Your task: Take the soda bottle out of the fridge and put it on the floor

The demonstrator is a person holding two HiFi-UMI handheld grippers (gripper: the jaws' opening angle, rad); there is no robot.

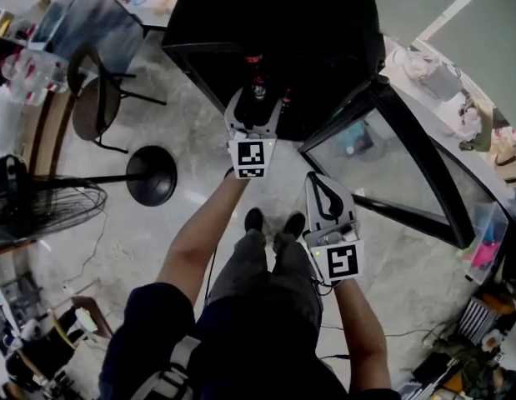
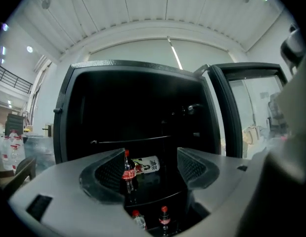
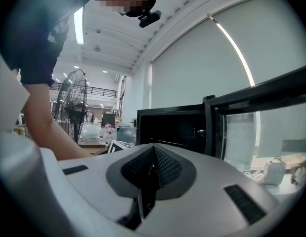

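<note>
From up here I see a black standing fan at the left edge of the head view, its round base toward the middle. Upper left sits a dark chair beside a glass-topped counter. A pale bag lies at upper right.

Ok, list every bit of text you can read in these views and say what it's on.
White-labelled item lying in the fridge: dark characters, too blurred to quote.
Red label on the upright soda bottle: print too small to read.
Two lower bottles: labels unreadable.
Marker cubes: black-and-white patterns, no words.
Nothing is legible anywhere.
</note>
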